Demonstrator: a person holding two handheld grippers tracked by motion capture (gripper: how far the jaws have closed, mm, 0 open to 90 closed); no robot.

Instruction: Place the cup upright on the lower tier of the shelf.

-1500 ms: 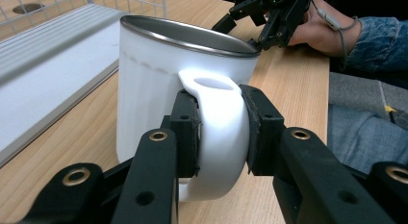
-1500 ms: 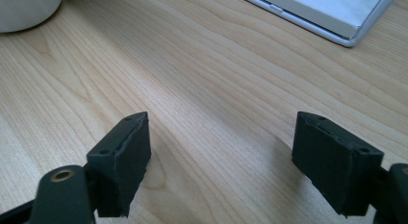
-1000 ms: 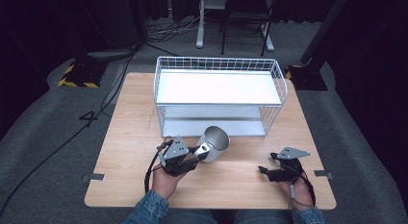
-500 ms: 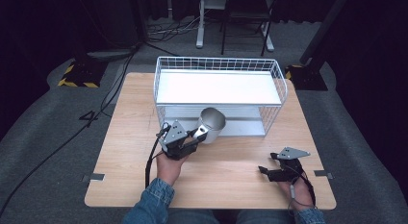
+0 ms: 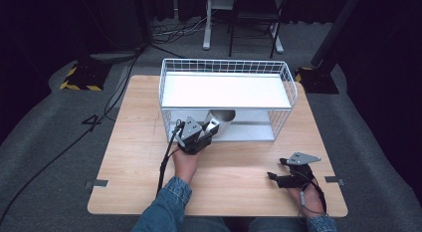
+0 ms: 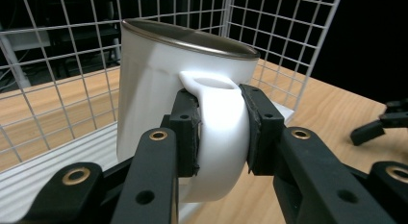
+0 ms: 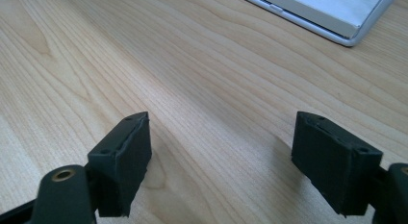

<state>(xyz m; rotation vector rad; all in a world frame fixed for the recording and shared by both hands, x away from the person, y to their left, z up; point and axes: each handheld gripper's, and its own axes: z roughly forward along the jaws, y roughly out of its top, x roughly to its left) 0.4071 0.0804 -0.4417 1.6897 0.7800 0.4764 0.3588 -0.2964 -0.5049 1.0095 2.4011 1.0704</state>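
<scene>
The left gripper (image 5: 208,131) pinches the handle of a white mug (image 6: 183,104) between its jaws, holding it tilted at the open front of the wire basket (image 5: 226,67), which stands toward the far edge of the wooden counter (image 5: 134,142). The right gripper (image 5: 276,172) rests near the counter's near right corner, its jaws spread wide apart over bare wood.

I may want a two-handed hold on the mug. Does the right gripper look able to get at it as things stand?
Probably yes. The right gripper is open over bare table, and nothing lies between it and the mug. But the left gripper clamps the handle, and the mug sits at the basket front, so only its body looks free.
</scene>
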